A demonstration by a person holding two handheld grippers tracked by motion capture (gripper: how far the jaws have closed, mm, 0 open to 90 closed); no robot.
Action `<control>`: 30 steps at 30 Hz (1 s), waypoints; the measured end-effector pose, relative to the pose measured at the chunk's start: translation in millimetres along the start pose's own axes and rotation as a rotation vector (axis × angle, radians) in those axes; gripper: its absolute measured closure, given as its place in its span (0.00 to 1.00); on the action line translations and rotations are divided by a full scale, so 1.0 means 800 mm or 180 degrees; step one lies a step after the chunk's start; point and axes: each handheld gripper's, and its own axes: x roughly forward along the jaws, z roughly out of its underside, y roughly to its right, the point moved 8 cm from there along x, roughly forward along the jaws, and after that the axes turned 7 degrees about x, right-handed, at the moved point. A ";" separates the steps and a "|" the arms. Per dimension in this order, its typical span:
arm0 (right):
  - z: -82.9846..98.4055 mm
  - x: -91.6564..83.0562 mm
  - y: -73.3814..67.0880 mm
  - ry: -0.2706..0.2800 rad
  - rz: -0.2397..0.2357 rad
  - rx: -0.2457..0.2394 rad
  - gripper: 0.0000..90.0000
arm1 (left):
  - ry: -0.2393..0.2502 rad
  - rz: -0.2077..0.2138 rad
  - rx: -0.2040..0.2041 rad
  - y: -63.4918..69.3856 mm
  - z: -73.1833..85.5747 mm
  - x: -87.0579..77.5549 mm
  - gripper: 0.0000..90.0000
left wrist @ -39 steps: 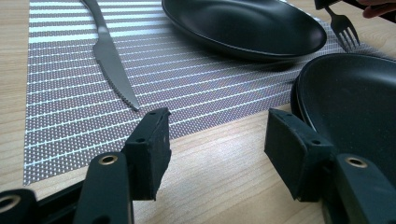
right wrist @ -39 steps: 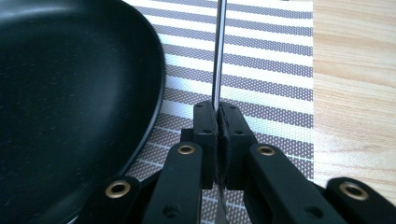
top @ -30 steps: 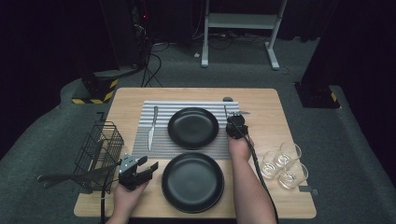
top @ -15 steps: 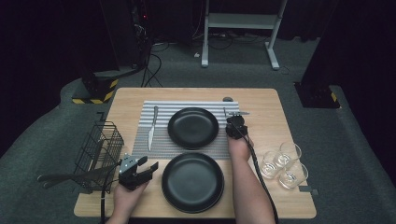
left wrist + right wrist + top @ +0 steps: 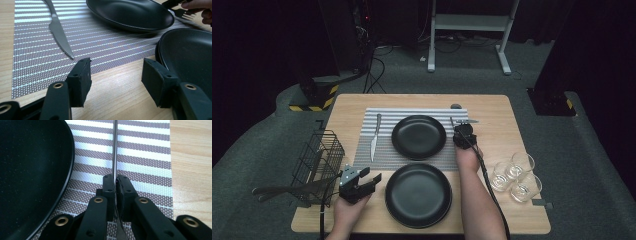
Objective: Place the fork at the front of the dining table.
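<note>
Right of the far plate (image 5: 418, 136), on the mat (image 5: 142, 157), my right gripper (image 5: 115, 178) is clamped tight on the fork (image 5: 114, 150); nothing has moved this past second, so lift still pending. Left gripper (image 5: 116, 75) wide apart, empty

The wooden table (image 5: 497, 200) carries a striped placemat (image 5: 387, 150) on its far half. On the placemat lie a knife (image 5: 374, 136) at the left, a black plate (image 5: 418, 137) in the middle and a fork (image 5: 453, 123) at the right edge, just beside this plate. A second black plate (image 5: 418, 195) stands directly on the wood at the near side, touching the placemat's near border. At the left edge of the table stands a black wire basket (image 5: 318, 159). Near the right edge three clear glasses (image 5: 515, 176) stand close together.
</note>
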 end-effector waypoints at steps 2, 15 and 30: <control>-0.001 -0.001 -0.001 0.0012 0.0007 0.0011 0.95 | 0.0003 0.0003 -0.0010 0.000 0.000 0.000 0.45; 0.000 -0.002 -0.002 -0.0004 0.0007 -0.0021 0.94 | 0.0000 0.0002 0.0002 0.000 0.000 0.001 0.45; 0.000 -0.005 -0.007 0.0012 -0.0042 -0.0088 0.92 | -0.0003 0.0001 0.0004 0.000 0.000 0.001 0.45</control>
